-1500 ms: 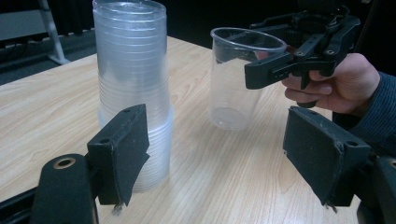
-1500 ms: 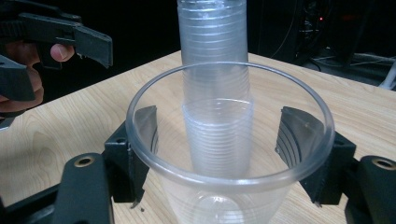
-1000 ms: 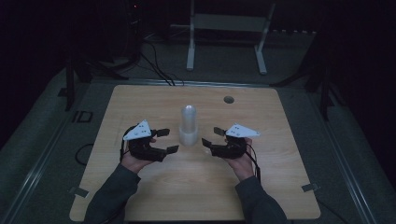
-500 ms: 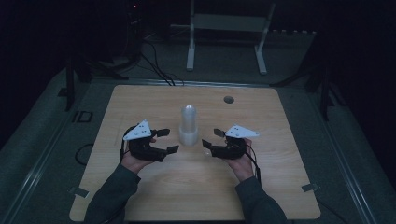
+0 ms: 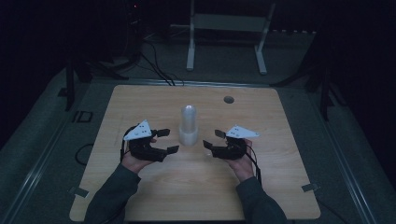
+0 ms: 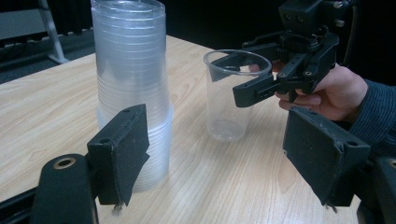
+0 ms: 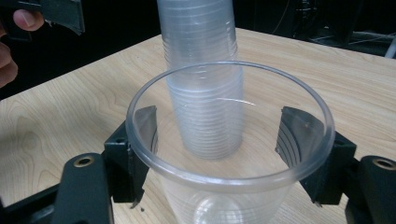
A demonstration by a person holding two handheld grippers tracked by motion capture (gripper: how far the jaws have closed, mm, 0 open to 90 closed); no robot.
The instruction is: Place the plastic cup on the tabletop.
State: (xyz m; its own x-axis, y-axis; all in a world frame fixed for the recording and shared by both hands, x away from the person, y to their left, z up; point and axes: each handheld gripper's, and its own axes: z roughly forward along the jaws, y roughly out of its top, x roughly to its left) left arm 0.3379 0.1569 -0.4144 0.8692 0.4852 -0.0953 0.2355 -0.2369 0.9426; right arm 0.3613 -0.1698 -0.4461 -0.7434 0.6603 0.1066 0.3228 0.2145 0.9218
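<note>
One wooden table point(image 5: 154, 196) in a dark room carries one stack of clear cups point(image 5: 188, 125). Just right of that stack stands one single clear cup point(image 6: 232, 95), clamped at its rim by my right gripper point(image 5: 212, 142). My left gripper point(image 5: 167, 141), left of the stack, gapes with nothing between its pads.

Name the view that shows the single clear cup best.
The left gripper view: the whole single clear cup stands on the table beside the cup stack, clamped by the right tool. The right gripper view shows just its rim and inside. The high view barely shows it.
</note>
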